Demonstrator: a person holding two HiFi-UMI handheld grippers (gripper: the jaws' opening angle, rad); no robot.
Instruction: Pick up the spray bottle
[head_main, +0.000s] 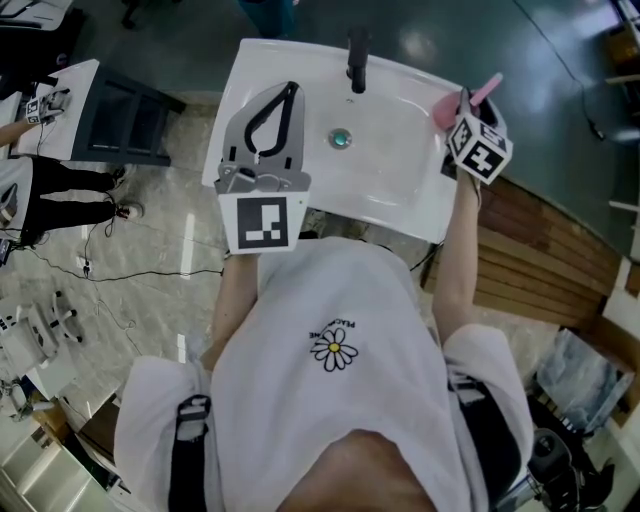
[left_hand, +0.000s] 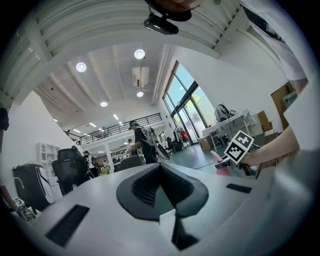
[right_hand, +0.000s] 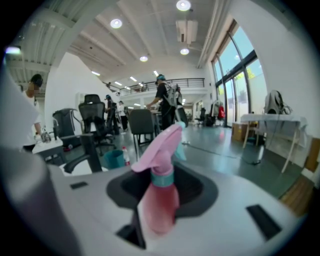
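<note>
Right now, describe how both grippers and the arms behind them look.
The left gripper and right gripper are pale grey shells with black ribbed jaw pads. Each carries a white cube printed with black square markers; the right one's sits angled. No cables show. The person wears a white short-sleeved T-shirt with a small daisy print and black straps at the shoulders.
</note>
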